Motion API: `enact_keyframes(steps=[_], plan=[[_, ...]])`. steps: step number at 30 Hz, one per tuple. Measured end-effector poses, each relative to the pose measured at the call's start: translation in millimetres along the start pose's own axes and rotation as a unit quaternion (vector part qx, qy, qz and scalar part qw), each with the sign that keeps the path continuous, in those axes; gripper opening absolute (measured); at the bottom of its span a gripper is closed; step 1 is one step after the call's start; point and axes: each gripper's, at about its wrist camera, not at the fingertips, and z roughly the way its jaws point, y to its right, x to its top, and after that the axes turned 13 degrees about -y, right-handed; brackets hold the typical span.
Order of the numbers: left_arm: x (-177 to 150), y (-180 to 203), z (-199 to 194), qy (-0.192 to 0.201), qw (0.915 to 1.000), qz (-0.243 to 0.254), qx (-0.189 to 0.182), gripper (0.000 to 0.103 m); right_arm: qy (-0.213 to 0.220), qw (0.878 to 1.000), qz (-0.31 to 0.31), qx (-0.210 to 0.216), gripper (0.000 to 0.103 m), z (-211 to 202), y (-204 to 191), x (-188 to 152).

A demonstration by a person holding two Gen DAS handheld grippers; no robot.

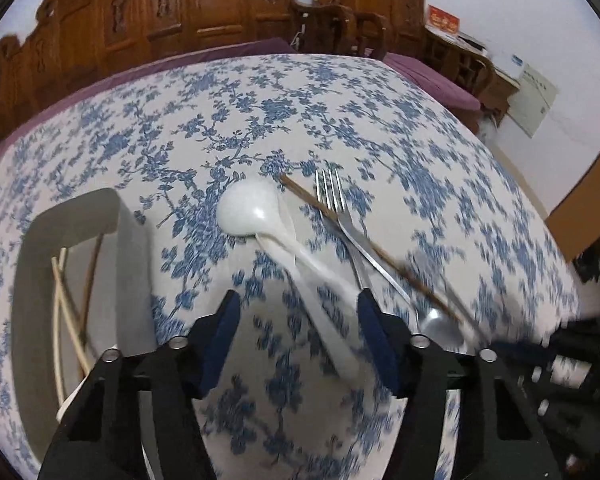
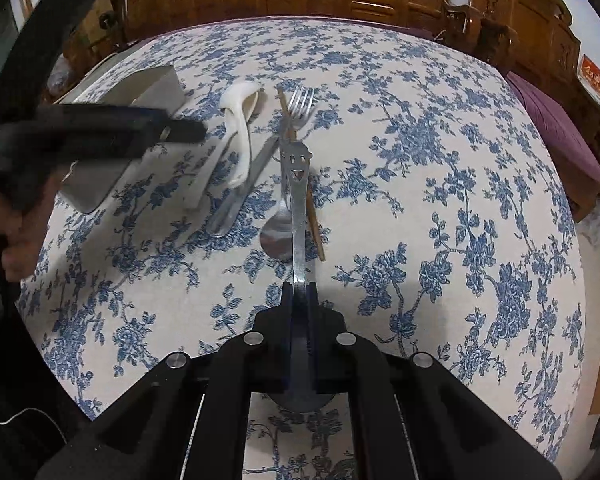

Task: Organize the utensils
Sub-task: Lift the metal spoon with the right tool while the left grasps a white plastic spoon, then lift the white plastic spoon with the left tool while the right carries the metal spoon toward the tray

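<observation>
here, right gripper (image 2: pixel 299 292) clamped on smiley-handled steel spoon (image 2: pixel 298 208), left gripper (image 1: pixel 298 320) jaws apart above white spoon (image 1: pixel 260 216)

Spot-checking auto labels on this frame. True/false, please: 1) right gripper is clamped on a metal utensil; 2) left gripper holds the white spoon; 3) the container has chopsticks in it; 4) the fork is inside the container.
1) The right gripper is clamped on a metal utensil: true; its handle has a smiley cut-out.
2) The left gripper holds the white spoon: false; the jaws stand apart over the spoon's handle, which lies on the tablecloth.
3) The container has chopsticks in it: true.
4) The fork is inside the container: false; it lies on the tablecloth beside the white spoon.
</observation>
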Motion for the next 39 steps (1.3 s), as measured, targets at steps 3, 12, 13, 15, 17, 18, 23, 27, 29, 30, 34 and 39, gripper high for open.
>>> enact_keyframes(steps=[3, 12, 13, 15, 17, 18, 23, 27, 29, 30, 34, 39], plan=[[14.7, -3.6, 6.9, -0.003, 0.9997, -0.019, -0.011, 0.045, -0.005, 1.000, 0.003, -0.001, 0.007, 4.5, 2.9, -0.6], [39.0, -4.6, 32.3, -0.022, 0.9983, -0.052, -0.011, 0.016, 0.001, 1.000, 0.008, 0.008, 0.007, 2.1, 6.9, 0.2], [39.6, -5.3, 34.3, -0.025, 0.9981, -0.055, -0.012, 0.015, 0.002, 1.000, 0.008, 0.009, 0.007, 1.3, 6.8, 0.2], [40.9, -5.9, 38.3, -0.032, 0.9977, -0.059, -0.009, 0.014, 0.004, 1.000, 0.009, 0.010, 0.007, 0.3, 6.7, 0.7], [42.7, -6.6, 41.5, -0.035, 0.9974, -0.062, -0.008, 0.014, 0.006, 1.000, 0.009, 0.012, 0.007, -0.4, 6.3, 0.8], [43.8, -7.1, 43.4, -0.038, 0.9972, -0.064, -0.008, 0.014, 0.006, 1.000, 0.009, 0.012, 0.007, -0.7, 6.1, 0.8], [50.6, -9.9, 48.7, -0.038, 0.9963, -0.076, -0.015, 0.014, 0.009, 1.000, 0.010, 0.014, 0.007, -1.8, 5.8, 0.3], [53.8, -4.6, 50.6, -0.031, 0.9974, -0.065, 0.000, 0.012, 0.008, 1.000, 0.010, 0.014, 0.007, -1.6, 6.3, 0.0], [52.5, -3.8, 49.3, -0.025, 0.9978, -0.061, -0.006, 0.006, 0.008, 1.000, 0.010, 0.014, 0.007, -1.9, 6.3, -0.2], [51.8, -3.6, 47.9, -0.022, 0.9979, -0.060, -0.007, 0.005, 0.009, 1.000, 0.010, 0.013, 0.007, -1.5, 6.6, -0.3], [43.9, -0.1, 37.2, -0.012, 0.9989, -0.045, -0.009, 0.003, 0.014, 1.000, 0.010, 0.014, 0.007, -3.5, 3.9, 0.3], [33.0, 0.5, 8.9, 0.012, 0.9994, -0.030, -0.015, 0.003, 0.028, 1.000, 0.006, 0.012, 0.007, -11.2, -2.6, 1.8]])
